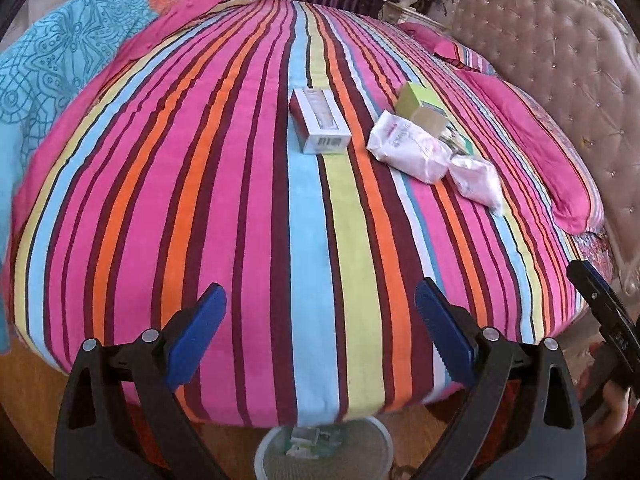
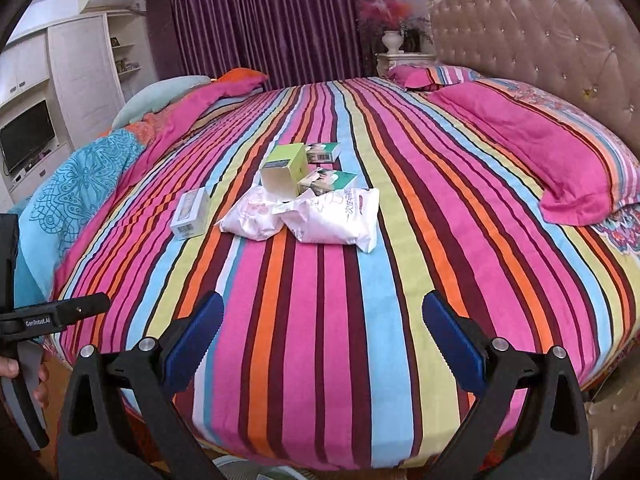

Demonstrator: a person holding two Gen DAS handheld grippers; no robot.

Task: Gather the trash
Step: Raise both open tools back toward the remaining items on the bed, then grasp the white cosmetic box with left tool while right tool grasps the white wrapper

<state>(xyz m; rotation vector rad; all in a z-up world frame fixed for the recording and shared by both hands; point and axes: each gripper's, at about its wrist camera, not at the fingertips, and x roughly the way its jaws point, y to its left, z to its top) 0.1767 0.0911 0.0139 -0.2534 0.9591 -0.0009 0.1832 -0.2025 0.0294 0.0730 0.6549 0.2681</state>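
Trash lies in a cluster on the striped bedspread (image 1: pixel 248 200) (image 2: pixel 440 240). A white and red carton (image 1: pixel 320 122) (image 2: pixel 191 213) lies at its left. Beside it sit a green open box (image 1: pixel 420 110) (image 2: pixel 285 170), two small green-and-white boxes (image 2: pixel 326 180) (image 2: pixel 323 152), and two crumpled white plastic packs (image 1: pixel 406 146) (image 2: pixel 336 220) (image 2: pixel 250 220). My left gripper (image 1: pixel 320 308) hangs open over the bed's near edge, well short of the carton. My right gripper (image 2: pixel 322 312) is open too, nothing between its fingers. A white mesh bin (image 1: pixel 324 450) stands on the floor below, with scraps inside.
Pink pillows (image 2: pixel 532 152) and a tufted headboard (image 2: pixel 540 28) lie at the right. A blue patterned blanket (image 1: pixel 60 64) (image 2: pixel 80 184) is heaped at the left. Purple curtains (image 2: pixel 272 20), a wardrobe with a TV (image 2: pixel 28 136) and a nightstand vase (image 2: pixel 392 42) stand behind.
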